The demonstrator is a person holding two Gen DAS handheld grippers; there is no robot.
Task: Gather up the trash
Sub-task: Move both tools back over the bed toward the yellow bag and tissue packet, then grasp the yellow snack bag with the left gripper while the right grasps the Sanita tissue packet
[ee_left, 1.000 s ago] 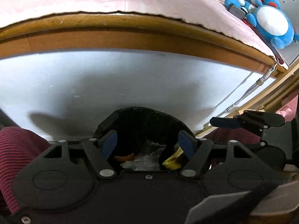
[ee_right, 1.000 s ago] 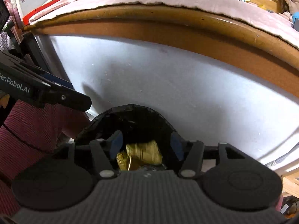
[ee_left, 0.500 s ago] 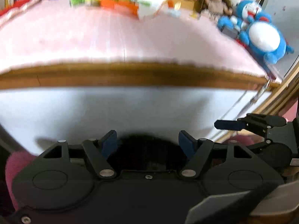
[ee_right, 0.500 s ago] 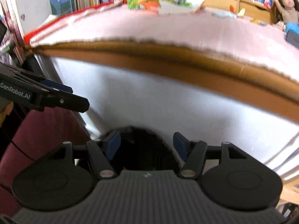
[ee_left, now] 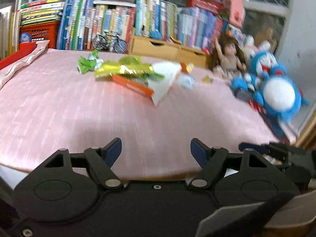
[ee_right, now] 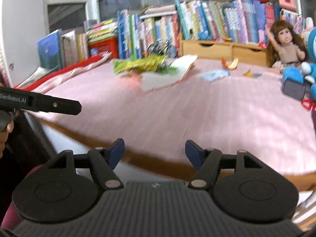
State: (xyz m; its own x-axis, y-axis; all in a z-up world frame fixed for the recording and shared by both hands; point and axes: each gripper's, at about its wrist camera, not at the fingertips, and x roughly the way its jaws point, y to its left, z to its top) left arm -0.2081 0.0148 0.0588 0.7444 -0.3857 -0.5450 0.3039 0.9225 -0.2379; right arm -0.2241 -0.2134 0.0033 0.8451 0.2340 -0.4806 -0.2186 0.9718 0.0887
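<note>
I hold a two-finger gripper in each hand, both raised above the near edge of a table covered in a pink cloth (ee_left: 83, 106). My left gripper (ee_left: 156, 150) is spread wide and its jaws are opening, with nothing between the blue pads. My right gripper (ee_right: 155, 151) is likewise wide and opening, and empty.

The trash lies well ahead of both tools, across the cloth toward the far side. Straight ahead of my left gripper, a crumpled green wrapper (ee_left: 87, 64) sits farthest left, and a shiny yellow-green foil wrapper (ee_left: 126, 70) lies just right of it. Against the foil rests a torn white carton with an orange edge (ee_left: 164, 83). Right of the carton lie a small pale blue scrap (ee_left: 186, 82) and a tiny yellow scrap (ee_left: 207, 79). From my right gripper the same heap sits ahead and slightly left, with an orange and yellow peel-like scrap (ee_right: 230, 63) farther right, near the wooden drawers (ee_right: 223, 48).

Behind the trash stands a long row of books (ee_left: 110, 19). Far to the right sit a doll (ee_right: 286, 45) and a blue and white plush toy (ee_left: 276, 90). Both views are blurred.
</note>
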